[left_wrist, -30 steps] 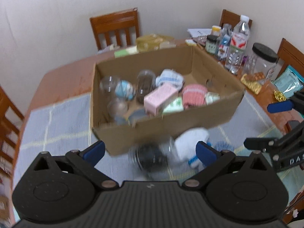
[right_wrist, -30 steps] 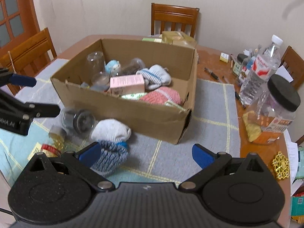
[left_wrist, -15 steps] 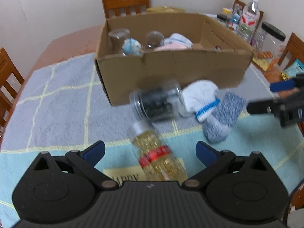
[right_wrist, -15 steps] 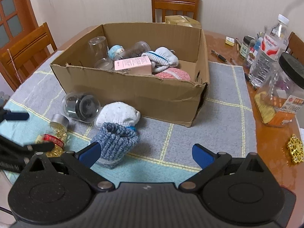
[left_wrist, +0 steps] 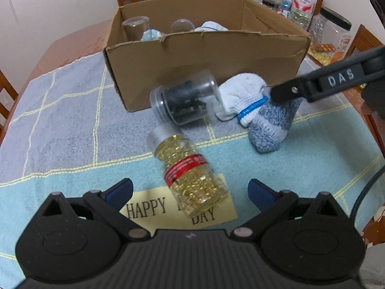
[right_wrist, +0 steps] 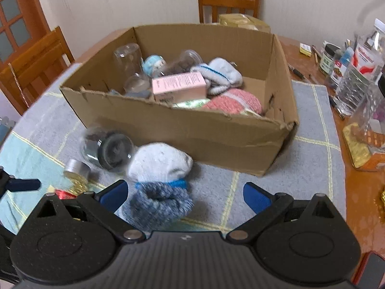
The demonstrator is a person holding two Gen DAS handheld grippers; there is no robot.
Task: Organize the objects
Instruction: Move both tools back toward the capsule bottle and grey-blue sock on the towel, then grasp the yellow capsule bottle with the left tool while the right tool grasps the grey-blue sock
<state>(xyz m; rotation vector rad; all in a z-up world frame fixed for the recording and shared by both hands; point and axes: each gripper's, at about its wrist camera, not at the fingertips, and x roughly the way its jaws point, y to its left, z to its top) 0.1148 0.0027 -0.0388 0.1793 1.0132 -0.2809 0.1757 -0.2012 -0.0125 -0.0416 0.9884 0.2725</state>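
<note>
A cardboard box [left_wrist: 207, 65] [right_wrist: 182, 130] holds glasses, a pink carton [right_wrist: 179, 86] and rolled socks. In front of it lie a clear jar with dark contents [left_wrist: 185, 100] [right_wrist: 107, 148], a bottle of yellow capsules with a red label [left_wrist: 190, 171], a white sock [left_wrist: 240, 94] [right_wrist: 161, 162] and a blue-grey sock [left_wrist: 274, 122] [right_wrist: 158, 201]. My left gripper [left_wrist: 190, 190] is open, with the capsule bottle lying between its fingers. My right gripper [right_wrist: 185, 195] is open just above the blue-grey sock; its finger [left_wrist: 324, 84] shows in the left wrist view.
A yellow "HAPPY DAY" card [left_wrist: 154, 207] lies under the bottle on a checked cloth [left_wrist: 60, 132]. Water bottles and jars [right_wrist: 356, 72] stand at the right table edge. Wooden chairs [right_wrist: 228, 0] ring the table.
Both grippers have lowered and come closer to the table. The left now frames the capsule bottle; the right has closed in on the blue-grey sock. Both stay open.
</note>
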